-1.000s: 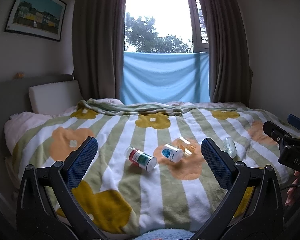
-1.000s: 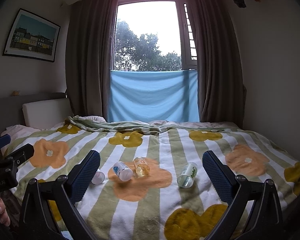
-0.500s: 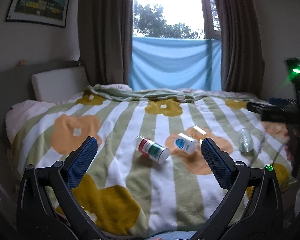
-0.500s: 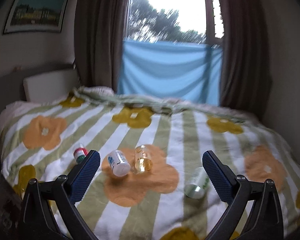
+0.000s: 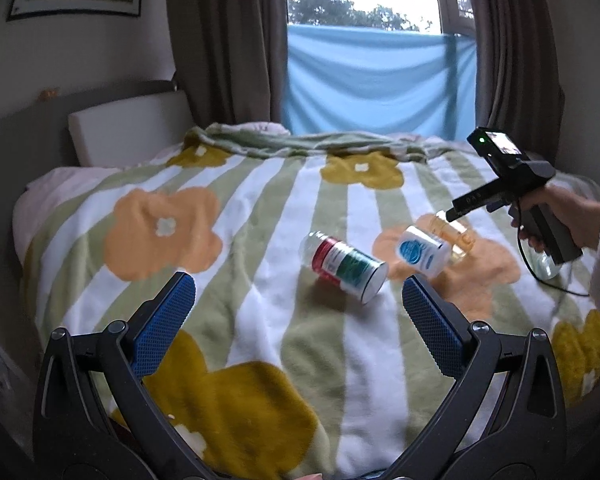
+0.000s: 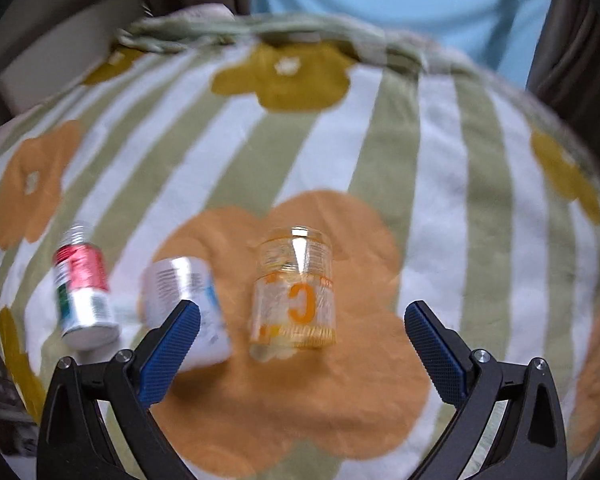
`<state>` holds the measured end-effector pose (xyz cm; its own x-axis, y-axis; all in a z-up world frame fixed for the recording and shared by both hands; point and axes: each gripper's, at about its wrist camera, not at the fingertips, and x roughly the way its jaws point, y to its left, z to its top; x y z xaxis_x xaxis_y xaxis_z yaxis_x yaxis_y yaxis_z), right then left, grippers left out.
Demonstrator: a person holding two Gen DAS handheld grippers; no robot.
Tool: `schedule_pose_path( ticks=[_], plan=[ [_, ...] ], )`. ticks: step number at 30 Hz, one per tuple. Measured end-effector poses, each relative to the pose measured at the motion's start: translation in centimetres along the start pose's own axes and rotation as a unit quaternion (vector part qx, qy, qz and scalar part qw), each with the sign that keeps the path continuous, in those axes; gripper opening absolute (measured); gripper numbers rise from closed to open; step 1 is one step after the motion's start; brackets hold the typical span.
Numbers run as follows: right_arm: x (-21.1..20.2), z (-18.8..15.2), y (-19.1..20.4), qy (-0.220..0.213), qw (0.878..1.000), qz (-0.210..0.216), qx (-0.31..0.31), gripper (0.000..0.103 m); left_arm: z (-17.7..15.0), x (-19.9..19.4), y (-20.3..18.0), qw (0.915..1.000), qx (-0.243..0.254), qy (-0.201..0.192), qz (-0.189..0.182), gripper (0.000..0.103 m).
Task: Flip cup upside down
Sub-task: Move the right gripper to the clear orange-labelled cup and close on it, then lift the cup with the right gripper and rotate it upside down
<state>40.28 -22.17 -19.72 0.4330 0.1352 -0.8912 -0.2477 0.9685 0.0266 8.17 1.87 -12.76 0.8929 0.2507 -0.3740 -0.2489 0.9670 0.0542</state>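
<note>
Gaping wide, the jaws of the right gripper (image 6: 302, 338) hold nothing; their blue textured pads (image 6: 436, 350) stand well apart on either side of the clear plastic cup with orange print (image 6: 294, 294), which lies on its side on the bed and sits between them without touching either. Just to its left lies a white cylindrical container with a blue label (image 6: 186, 312), partly behind the left pad, and further left a clear cup with a red, white and green wrapper (image 6: 82, 290), also on its side.

Over on the other side, the left gripper (image 5: 298, 322) is likewise spread wide and empty, hanging above the green-and-white striped blanket with orange and mustard flowers (image 5: 236, 248), well short of the red and green cup. A bare hand (image 5: 556, 210) grips the black handle of the right gripper above the orange-printed cup. Beyond the bed, brown curtains (image 5: 224, 40) frame a pale blue cloth (image 5: 376, 80) hung across the window.
</note>
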Motion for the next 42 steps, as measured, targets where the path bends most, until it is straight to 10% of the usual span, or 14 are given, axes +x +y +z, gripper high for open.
schedule_pose_path(
  ticks=[5,15,33,42],
  plan=[
    [3.7,1.2,-1.2,0.065,0.997,0.012,0.032,0.101,-0.4,1.2,0.2,0.9999,-0.002,0.012,-0.001,0.103],
    [5.5,1.3,-1.6,0.103,0.991,0.059,0.065,0.055,-0.5,1.0,-0.1,0.9999,0.006,0.014,-0.007,0.103],
    [-5.9,-8.2,0.8,0.054,0.991,0.114,0.052,0.055,0.7,-4.9,0.0,0.9989,-0.019,-0.019,-0.038,0.103],
    [-3.7,-12.8,4.7,0.075,0.988,0.117,0.061,0.055,0.5,-7.4,0.5,0.9986,-0.011,-0.022,-0.046,0.103]
  ],
)
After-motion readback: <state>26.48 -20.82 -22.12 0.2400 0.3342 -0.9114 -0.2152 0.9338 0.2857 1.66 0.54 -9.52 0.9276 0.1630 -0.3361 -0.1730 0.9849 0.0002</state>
